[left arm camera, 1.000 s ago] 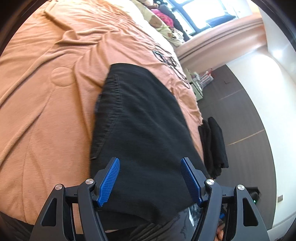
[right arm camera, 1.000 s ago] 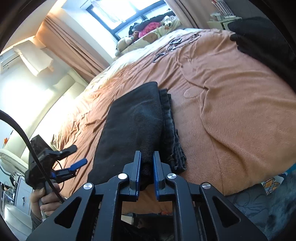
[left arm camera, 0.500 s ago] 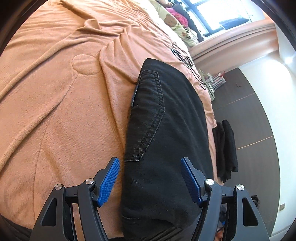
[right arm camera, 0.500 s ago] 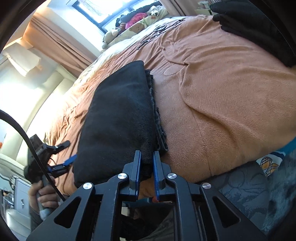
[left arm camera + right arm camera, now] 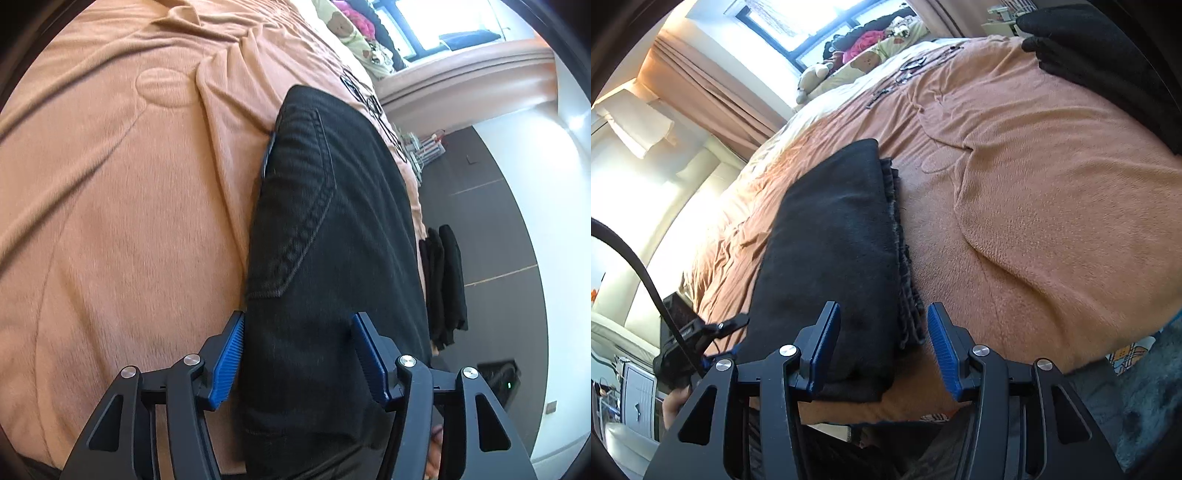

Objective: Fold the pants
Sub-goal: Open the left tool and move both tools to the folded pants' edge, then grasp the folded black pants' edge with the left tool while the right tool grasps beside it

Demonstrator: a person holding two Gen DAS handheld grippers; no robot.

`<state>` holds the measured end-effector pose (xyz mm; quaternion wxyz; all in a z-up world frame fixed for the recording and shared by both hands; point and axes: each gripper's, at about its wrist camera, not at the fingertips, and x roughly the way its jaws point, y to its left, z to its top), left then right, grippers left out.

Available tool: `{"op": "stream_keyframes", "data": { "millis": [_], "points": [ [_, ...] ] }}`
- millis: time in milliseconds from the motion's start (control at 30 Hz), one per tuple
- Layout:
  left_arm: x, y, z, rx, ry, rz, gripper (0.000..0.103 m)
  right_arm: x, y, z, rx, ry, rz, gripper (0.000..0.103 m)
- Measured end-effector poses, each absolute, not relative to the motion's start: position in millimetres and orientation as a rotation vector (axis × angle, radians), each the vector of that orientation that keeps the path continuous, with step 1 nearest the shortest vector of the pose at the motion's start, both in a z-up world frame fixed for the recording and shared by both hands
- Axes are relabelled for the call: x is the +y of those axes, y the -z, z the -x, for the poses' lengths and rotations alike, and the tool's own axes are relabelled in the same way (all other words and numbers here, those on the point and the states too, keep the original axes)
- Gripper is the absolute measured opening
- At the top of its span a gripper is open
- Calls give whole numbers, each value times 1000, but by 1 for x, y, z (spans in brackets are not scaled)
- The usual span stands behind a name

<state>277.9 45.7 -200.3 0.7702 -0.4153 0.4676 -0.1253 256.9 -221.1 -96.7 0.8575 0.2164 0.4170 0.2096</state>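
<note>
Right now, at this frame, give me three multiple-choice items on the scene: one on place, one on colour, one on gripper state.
1. Where do the folded pants lie?
A. on the floor
B. on the orange blanket
C. on a chair

2. What colour are the gripper pads?
A. blue
B. red
C. white

3. How is the right gripper?
A. clamped on the pants
B. open
C. out of view

Answers: 1 B, blanket shows on both sides of the pants; 2 A, ribbed blue pads in both views; 3 B, its jaws have just been opening and stand apart around the pants' edge.
</note>
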Motion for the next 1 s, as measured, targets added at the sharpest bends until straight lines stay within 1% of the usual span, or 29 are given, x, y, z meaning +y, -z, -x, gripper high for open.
{"op": "stream_keyframes", "data": {
  "millis": [100, 167, 300, 333, 400, 433, 467, 567, 667, 1000],
  "points": [
    [43, 203, -273, 1022, 294, 909, 60, -216, 107, -266, 907, -456, -475, 46],
    [41, 204, -271, 1029, 305, 907, 60, -212, 111, -271, 924, -466, -490, 39],
    [37, 203, -267, 1032, 309, 891, 59, -212, 117, -273, 927, -466, -510, 38],
    [38, 203, -267, 1033, 308, 889, 56, -213, 119, -275, 930, -467, -517, 37],
    [39, 203, -264, 1032, 290, 877, 44, -214, 124, -277, 938, -472, -543, 37],
    [43, 202, -261, 1018, 279, 888, 31, -215, 125, -278, 941, -474, -558, 36],
    [45, 200, -260, 1001, 284, 905, 25, -214, 126, -277, 942, -476, -563, 35],
    [50, 189, -257, 963, 281, 909, 23, -208, 122, -273, 947, -487, -547, 32],
    [57, 179, -254, 947, 271, 896, 23, -204, 123, -269, 964, -512, -569, 27],
    [89, 174, -238, 964, 222, 880, 23, -178, 130, -267, 1034, -616, -586, 26]
  ]
}}
